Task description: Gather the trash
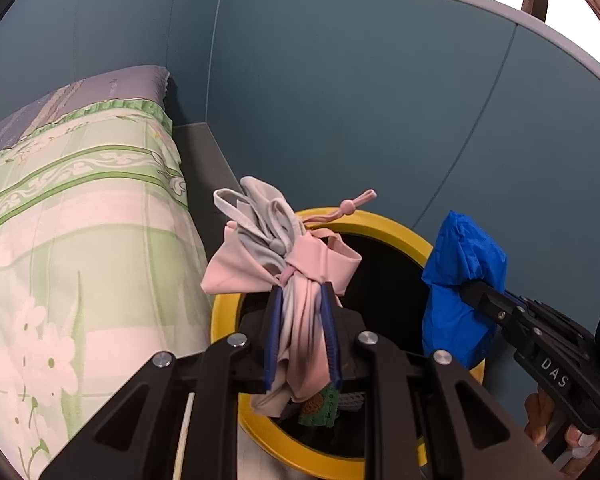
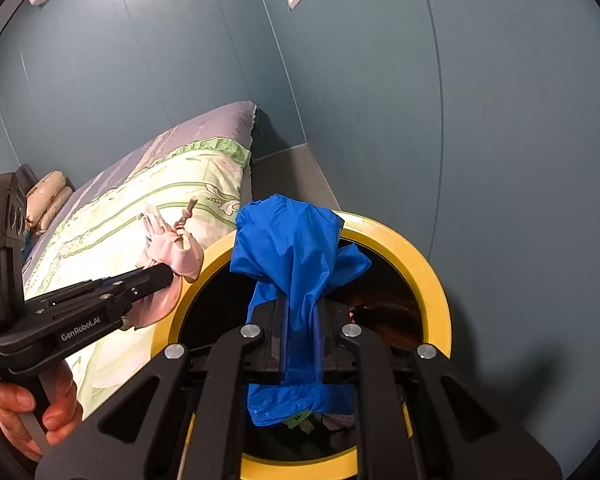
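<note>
Both grippers hang over the yellow-rimmed bin beside the bed. Left gripper pinched tight on a pink-and-grey face mask, near the bin's bed-side rim. Right gripper clamped on crumpled blue plastic, above the opening. Risk: the mask's loose strap could snag a finger on release, or it drops outside the rim.

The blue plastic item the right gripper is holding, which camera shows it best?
The right wrist view. The blue plastic item fills the centre, clamped in the right gripper above the yellow-rimmed bin. The left wrist view shows it from the side, smaller, near the right edge.
</note>
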`<state>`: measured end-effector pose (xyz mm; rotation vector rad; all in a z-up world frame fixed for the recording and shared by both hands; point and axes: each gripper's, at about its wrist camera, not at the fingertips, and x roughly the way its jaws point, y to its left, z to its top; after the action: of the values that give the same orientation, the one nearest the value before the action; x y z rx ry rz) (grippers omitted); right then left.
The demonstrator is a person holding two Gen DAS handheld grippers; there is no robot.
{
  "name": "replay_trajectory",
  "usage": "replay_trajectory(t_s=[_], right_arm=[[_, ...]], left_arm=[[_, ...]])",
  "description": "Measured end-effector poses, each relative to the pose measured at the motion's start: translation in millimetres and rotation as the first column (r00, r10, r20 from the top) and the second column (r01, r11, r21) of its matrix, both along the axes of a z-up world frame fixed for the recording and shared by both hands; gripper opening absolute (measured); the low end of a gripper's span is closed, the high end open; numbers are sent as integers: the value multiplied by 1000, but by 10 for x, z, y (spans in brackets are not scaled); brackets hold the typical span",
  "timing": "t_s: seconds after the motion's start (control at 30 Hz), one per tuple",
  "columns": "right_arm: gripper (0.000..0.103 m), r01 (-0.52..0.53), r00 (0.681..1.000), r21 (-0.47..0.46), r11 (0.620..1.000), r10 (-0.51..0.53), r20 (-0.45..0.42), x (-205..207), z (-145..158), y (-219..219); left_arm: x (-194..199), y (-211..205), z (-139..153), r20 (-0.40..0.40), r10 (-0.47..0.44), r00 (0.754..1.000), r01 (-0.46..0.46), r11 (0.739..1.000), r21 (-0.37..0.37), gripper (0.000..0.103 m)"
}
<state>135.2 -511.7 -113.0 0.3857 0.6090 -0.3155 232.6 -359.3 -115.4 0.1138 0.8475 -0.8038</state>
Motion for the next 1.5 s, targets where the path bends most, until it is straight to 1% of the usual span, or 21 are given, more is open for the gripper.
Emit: replay_trajectory(t_s=[0.17,0.2,0.27,0.3,0.33,0.4,0.57,0.63,0.77,0.83,0.87,0.9,0.93,0.97,1.1,1.13,1.23,1.37,1.4,1.47,1.5], right_arm=[[9,10,1000,-5,1000,-10,-4,57,7,-18],[9,12,1000,-7,1000,-12,-8,65,7,-19],[10,24,1000,-10,1000,-24,-14,75,8,-33],[13,31,999,-11,999,-31,-17,83,11,-30],[16,38,999,-13,999,-39,-19,86,10,-33],[32,56,998,-12,998,-56,-18,62,1,-4],[33,72,997,-16,997,-72,-14,63,25,27],[36,73,997,-18,997,-73,-13,57,39,36],[36,73,997,-31,997,-74,-5,50,106,101],[39,74,997,-37,997,-74,1,28,144,139],[44,76,997,-42,996,-76,5,11,171,169],[58,76,997,-45,996,-76,12,-16,195,188],[67,78,997,-51,996,-77,21,-22,225,229],[82,80,996,-56,995,-79,28,-30,254,257],[95,94,995,-76,993,-90,51,9,337,390],[95,93,995,-76,993,-89,54,19,354,406],[95,95,995,-101,990,-90,50,77,398,547],[95,62,997,-145,988,-55,52,152,437,844],[95,62,997,-148,987,-53,58,149,453,906],[95,67,996,-153,986,-57,72,154,487,1057],[95,65,995,-150,986,-54,79,154,500,1123]], left_arm=[[18,-21,-28,-12,-2,1000,2,1000,-5,19],[30,-10,-27,-22,0,1000,0,1000,-13,24],[42,17,-14,-25,10,1000,-11,1000,-27,40],[51,36,1,-22,18,1000,-18,999,-34,53],[54,63,22,-14,28,1000,-29,999,-43,59],[65,112,57,-7,39,999,-40,998,-54,60],[114,271,131,-26,75,997,-77,993,-84,62],[140,366,175,-14,101,995,-102,991,-92,66],[172,565,255,-2,135,991,-135,985,-110,67],[162,705,309,13,157,988,-154,981,-121,70],[136,768,337,21,166,986,-162,979,-125,71],[126,830,359,31,176,984,-171,977,-128,75],[115,914,387,46,192,980,-185,974,-133,77],[109,1015,417,64,215,975,-205,969,-140,82],[84,1429,530,106,294,950,-273,946,-175,91],[79,1542,552,118,315,942,-290,939,-186,94],[48,1841,617,157,364,918,-330,921,-205,95],[-68,2262,693,205,442,873,-404,892,-202,95],[-100,2380,698,208,464,861,-426,881,-205,95],[-167,2626,680,195,487,851,-447,868,-218,95],[-196,2750,681,185,514,838,-472,851,-228,95]])
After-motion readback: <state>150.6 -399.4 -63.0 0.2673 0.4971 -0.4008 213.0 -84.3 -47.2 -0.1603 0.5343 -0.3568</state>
